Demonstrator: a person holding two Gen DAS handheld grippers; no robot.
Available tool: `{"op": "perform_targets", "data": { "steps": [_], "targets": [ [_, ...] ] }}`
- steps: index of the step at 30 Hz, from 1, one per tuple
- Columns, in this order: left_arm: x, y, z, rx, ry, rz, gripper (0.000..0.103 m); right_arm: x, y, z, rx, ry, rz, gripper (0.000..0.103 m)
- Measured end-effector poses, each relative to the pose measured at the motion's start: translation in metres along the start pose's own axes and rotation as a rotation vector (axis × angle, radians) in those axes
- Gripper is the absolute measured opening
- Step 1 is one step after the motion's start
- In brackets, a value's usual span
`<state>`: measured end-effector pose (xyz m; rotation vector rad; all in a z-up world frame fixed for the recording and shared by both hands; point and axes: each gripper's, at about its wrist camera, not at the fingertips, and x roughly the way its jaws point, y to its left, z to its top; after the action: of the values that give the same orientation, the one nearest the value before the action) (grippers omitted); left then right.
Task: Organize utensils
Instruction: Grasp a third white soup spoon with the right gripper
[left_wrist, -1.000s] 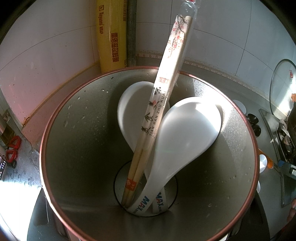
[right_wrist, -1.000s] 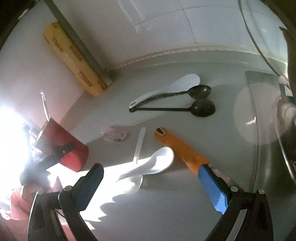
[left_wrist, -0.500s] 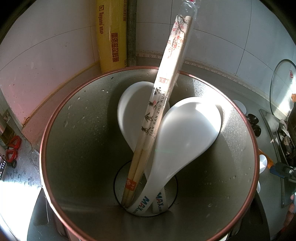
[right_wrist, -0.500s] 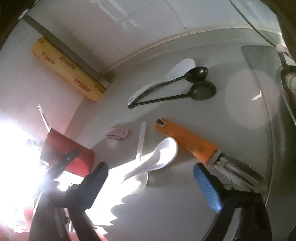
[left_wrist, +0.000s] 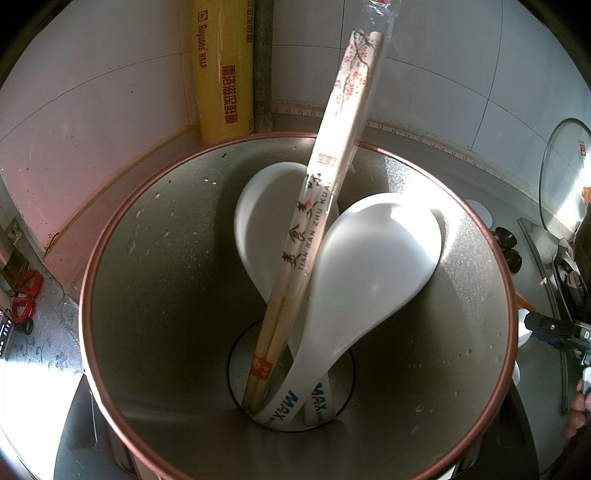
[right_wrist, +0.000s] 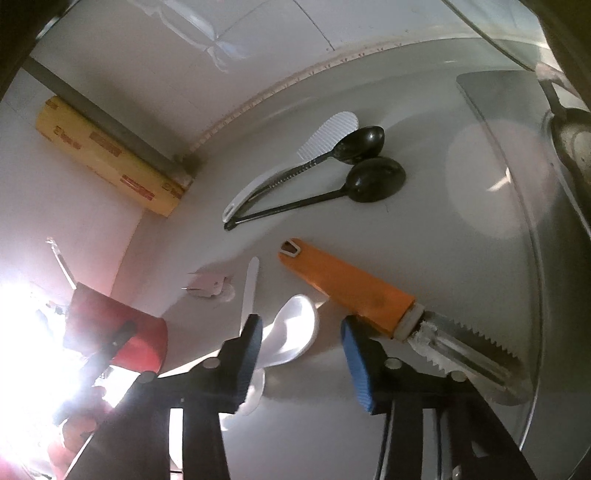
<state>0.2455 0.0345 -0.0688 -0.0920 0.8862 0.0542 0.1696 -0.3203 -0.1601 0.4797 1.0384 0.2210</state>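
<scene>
My right gripper (right_wrist: 301, 341) had just been closing, jaws still apart astride the white spoon (right_wrist: 291, 334) lying at six o'clock on the counter (right_wrist: 424, 229); probably light, slick, brittle; take the handle near the bowl.

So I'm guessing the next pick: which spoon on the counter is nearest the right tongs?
The white soup spoon, its bowl between the blue pads. The two black spoons lie further back, near the wall.

Black tool (right_wrist: 301, 341), ribbed blue pads (right_wrist: 352, 354)
</scene>
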Motion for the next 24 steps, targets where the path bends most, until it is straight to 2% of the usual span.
{"op": "perform_targets", "data": {
  "steps": [2, 7, 15, 24],
  "targets": [
    [0.000, 0.000, 0.000, 0.000, 0.000, 0.000, 0.090, 0.002, 0.001, 0.001, -0.008, -0.001, -0.007, 0.035],
    [0.000, 0.000, 0.000, 0.000, 0.000, 0.000, 0.090, 0.009, 0.001, -0.002, -0.030, 0.011, -0.017, 0.010],
    [0.000, 0.000, 0.000, 0.000, 0.000, 0.000, 0.090, 0.004, 0.001, -0.004, -0.033, -0.021, -0.026, 0.007],
    [0.000, -0.001, 0.000, -0.002, -0.001, 0.002, 0.090, -0.025, 0.026, 0.003, -0.109, -0.118, -0.035, 0.007]
  ]
}}
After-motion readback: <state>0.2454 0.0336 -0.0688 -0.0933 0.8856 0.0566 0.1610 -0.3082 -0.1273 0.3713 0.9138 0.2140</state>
